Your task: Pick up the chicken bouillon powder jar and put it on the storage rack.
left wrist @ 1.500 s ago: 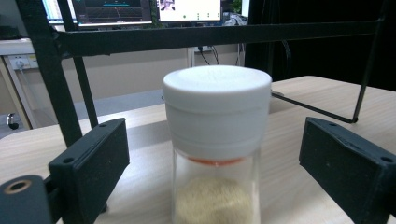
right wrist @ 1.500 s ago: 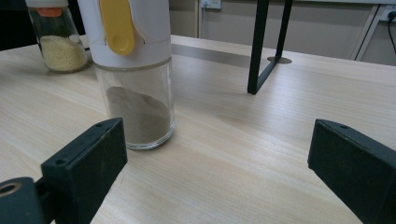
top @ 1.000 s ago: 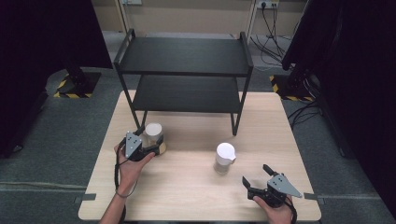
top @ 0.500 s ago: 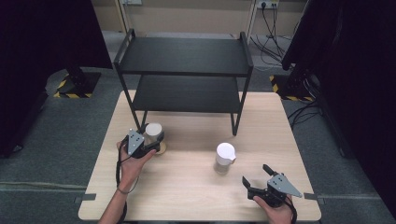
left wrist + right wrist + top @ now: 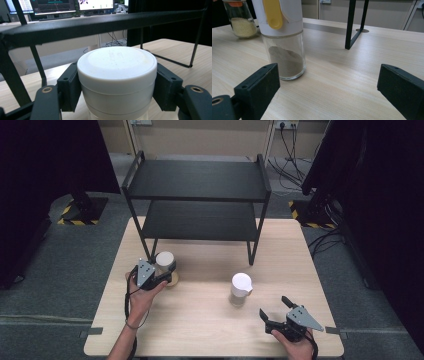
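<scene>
Wooden table (image 5: pixel 200 320), two jars (image 5: pixel 165 262)

Light wood table (image 5: pixel 210 320) is sitting on grey carpet floor (image 5: pixel 60 310). Black two-tier metal shelf (image 5: pixel 197 180) is standing on the table's far half, just beyond the fingers. Black curtains (image 5: pixel 45 170) are hanging on both sides. Beige wall (image 5: pixel 210 132) is running along the back, cables (image 5: pixel 292 150) trailing from a socket (image 5: pixel 284 125). Monitors (image 5: pixel 53 5) are glowing behind the shelf rail.
</scene>
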Tool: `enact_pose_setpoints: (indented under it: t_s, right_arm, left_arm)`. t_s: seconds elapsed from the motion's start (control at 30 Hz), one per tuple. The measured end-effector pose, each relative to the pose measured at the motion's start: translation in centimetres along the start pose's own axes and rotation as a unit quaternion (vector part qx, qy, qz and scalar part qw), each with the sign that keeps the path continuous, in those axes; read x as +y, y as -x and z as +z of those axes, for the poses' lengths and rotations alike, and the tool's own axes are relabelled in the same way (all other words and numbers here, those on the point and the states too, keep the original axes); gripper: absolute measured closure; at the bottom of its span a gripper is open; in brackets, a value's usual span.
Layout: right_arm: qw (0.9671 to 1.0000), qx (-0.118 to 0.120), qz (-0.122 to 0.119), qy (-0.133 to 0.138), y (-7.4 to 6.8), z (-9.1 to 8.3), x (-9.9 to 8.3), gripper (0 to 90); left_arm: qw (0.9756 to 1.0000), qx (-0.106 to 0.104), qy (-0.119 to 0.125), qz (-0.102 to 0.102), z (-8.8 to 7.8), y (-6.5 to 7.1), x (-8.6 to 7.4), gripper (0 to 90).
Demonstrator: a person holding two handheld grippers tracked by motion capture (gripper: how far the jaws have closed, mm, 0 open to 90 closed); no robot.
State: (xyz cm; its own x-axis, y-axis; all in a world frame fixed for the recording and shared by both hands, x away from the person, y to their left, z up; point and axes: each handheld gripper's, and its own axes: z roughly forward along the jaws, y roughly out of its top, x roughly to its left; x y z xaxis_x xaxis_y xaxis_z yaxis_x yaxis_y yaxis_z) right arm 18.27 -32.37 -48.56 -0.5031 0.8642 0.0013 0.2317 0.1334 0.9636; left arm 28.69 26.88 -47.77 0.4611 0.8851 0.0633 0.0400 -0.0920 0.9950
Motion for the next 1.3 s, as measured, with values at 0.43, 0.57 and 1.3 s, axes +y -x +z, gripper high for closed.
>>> enact_pose_setpoints:
  t_s: [0.43,0.57,1.3]
  right_arm:
    - [1.0000,0.000,0.000,0.001,0.0,0.0,0.0,4.6]
    - [1.0000,0.000,0.000,0.001,0.0,0.0,0.0,4.5]
    - [1.0000,-0.001,0.000,0.002,0.0,0.0,-0.1,4.6]
  left_arm:
    - [0.9994,0.007,0.033,0.010,-1.1,0.6,2.2,33.0]
    - [0.9989,0.012,0.044,0.008,-1.5,0.6,2.6,33.1]
    - [0.9928,0.042,0.111,0.008,-2.5,1.2,5.1,33.3]
